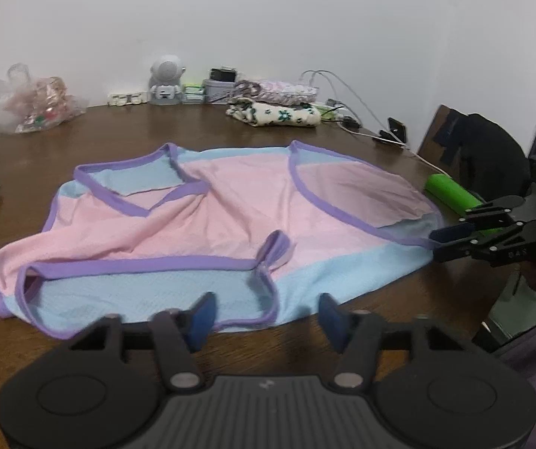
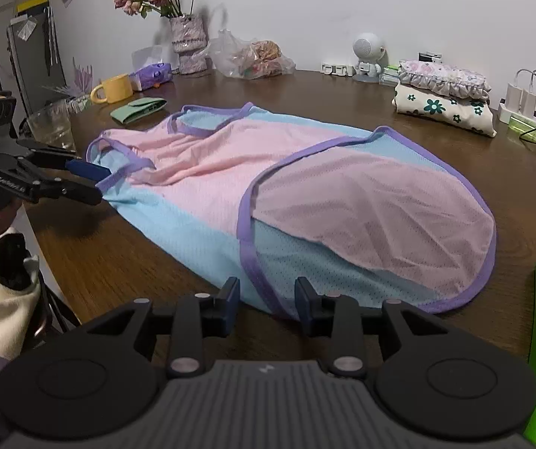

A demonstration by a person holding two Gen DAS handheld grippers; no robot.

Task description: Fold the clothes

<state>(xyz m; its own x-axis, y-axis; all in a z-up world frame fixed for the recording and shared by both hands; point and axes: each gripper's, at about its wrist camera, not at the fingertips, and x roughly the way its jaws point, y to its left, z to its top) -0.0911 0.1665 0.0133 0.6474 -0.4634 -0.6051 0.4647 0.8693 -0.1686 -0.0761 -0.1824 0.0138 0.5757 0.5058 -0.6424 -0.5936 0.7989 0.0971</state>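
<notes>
Both claws are hovering over the near hem of the pink-and-blue mesh vest point(image 1: 230, 202), which is lying spread across the middle of the brown table point(image 1: 155, 127), one shoulder strap flopped over at its six o'clock edge. The left claw point(image 1: 268, 316) is standing released, pads apart with the purple hem running between them but not pinched. The right claw point(image 2: 268, 299) is released too, straddling the trim at the other end of that hem. Here is the worry: this mesh looks thin and slippery, so a bite on the top layer alone would probably be dragging pink away from blue and wrecking the fold. The rumples near the neckline at ten o'clock are looking likely to get trapped inside a crease. The loose strap could be snagging a pad, and the green roll point(image 1: 451, 192) at the vest's three o'clock is sitting close enough to get knocked off. Counting now: one vest, two claws, one green roll. At the table's twelve o'clock edge two folded cloths are stacking up, a floral one point(image 2: 443, 110) under a ruffled one point(image 2: 443, 76), beside one astronaut figurine point(image 2: 368, 56). Toward ten o'clock I am counting one yellow mug point(image 2: 116, 88), one drinking glass point(image 2: 52, 125), one vase of dried flowers point(image 2: 189, 43), one plastic bag point(image 2: 253, 58) and one green pouch point(image 2: 138, 110).
</notes>
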